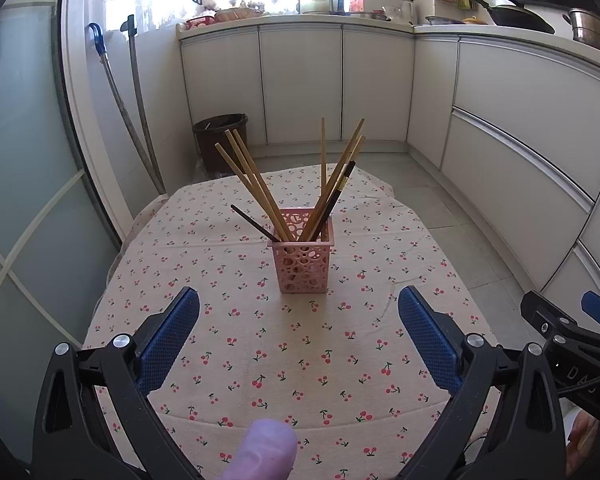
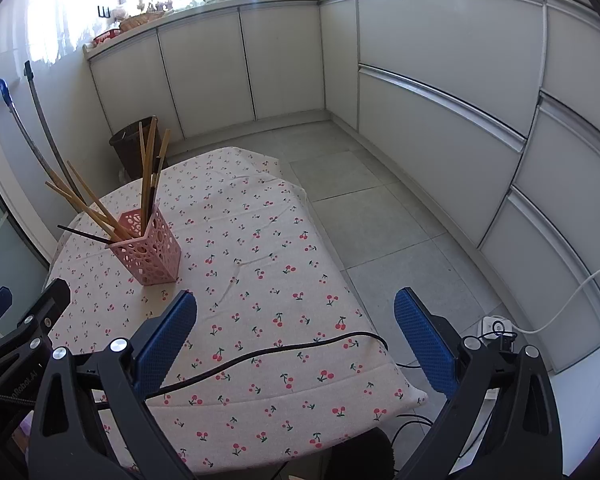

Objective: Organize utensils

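Both grippers, left [image 1: 298,308] and right [image 2: 296,308], hover over the desk [image 1: 260,360] with jaws spread wide, holding nothing. The pink holder [image 1: 303,266] stands upright mid-desk; its chopsticks [image 1: 256,192] point upward, fanning left and right, one dark stick [image 1: 254,223] leaning low leftward.

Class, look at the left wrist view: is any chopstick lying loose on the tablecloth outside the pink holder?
No: every chopstick stands inside the pink holder, and the cherry-print tablecloth around it carries none.

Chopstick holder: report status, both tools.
Left tool open, empty. Right tool open, empty. Chopsticks all in pink holder, upright on tablecloth. Black cable across near corner.
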Available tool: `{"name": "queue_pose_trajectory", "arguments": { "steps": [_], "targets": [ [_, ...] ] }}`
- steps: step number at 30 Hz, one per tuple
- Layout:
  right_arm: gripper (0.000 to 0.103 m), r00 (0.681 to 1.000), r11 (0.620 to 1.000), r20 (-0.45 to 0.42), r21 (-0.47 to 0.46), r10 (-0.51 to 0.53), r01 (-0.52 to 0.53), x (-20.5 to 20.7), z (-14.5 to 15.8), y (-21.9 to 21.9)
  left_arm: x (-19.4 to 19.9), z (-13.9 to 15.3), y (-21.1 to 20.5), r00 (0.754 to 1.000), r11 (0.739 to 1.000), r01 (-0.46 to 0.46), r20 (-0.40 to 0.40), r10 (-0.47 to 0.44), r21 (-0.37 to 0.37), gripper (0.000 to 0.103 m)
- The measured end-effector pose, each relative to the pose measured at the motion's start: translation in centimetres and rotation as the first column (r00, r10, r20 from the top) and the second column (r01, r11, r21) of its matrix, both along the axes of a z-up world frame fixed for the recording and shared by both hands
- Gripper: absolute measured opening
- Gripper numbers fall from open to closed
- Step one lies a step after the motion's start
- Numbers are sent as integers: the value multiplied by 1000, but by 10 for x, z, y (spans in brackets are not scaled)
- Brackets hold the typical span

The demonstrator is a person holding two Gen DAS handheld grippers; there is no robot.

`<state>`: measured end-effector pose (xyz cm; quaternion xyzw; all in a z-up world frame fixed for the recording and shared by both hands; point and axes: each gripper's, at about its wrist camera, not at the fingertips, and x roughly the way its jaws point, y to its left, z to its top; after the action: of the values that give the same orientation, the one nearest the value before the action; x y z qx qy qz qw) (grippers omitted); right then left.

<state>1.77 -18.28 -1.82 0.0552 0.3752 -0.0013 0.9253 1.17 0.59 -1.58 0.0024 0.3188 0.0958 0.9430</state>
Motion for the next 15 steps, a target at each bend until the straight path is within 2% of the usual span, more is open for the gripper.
{"name": "queue_pose_trajectory", "arguments": {
  "steps": [15],
  "targets": [
    [96, 1000, 1000, -10, -1, 5, -5, 0, -1, 0, 0, -3, 4, 1000, 1000, -22, -7, 22, 1, 96]
  ]
}}
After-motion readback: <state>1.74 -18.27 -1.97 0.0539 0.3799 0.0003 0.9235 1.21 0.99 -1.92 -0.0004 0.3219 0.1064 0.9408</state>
